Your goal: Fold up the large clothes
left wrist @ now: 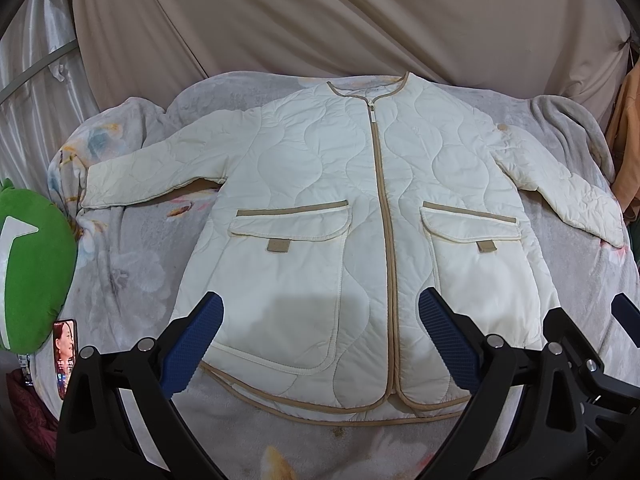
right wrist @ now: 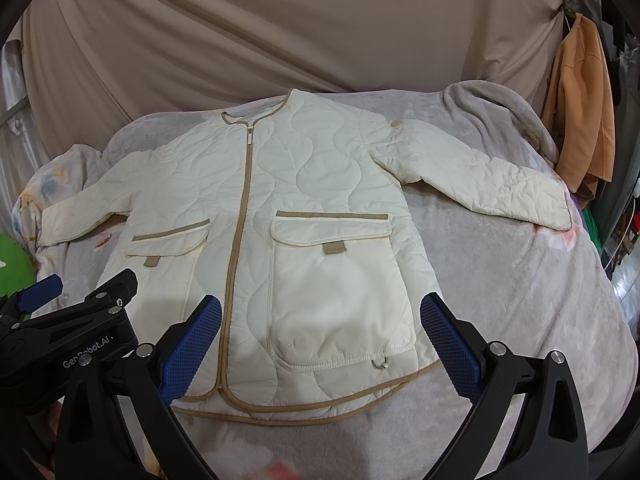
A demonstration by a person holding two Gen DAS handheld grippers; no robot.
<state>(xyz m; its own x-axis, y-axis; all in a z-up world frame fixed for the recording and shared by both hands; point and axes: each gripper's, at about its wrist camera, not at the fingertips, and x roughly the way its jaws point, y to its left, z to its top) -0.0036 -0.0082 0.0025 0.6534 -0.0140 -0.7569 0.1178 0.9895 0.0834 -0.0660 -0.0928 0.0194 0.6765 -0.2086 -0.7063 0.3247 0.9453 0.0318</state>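
My left gripper [left wrist: 320, 344] and right gripper [right wrist: 320, 346] hung spread apart, holding nothing, over the jacket [left wrist: 340, 216], which lay flat and zipped on the blanket [left wrist: 120, 272]. At 9 o'clock sat a green cushion [left wrist: 32, 264] and a phone [left wrist: 65, 354]; nothing blocked the hem.

Both grippers are held side by side, pointing forward. The left gripper [left wrist: 320, 340] has its blue-padded fingers [left wrist: 192, 348] spread wide, holding nothing; the right gripper [right wrist: 320, 340] is likewise spread.
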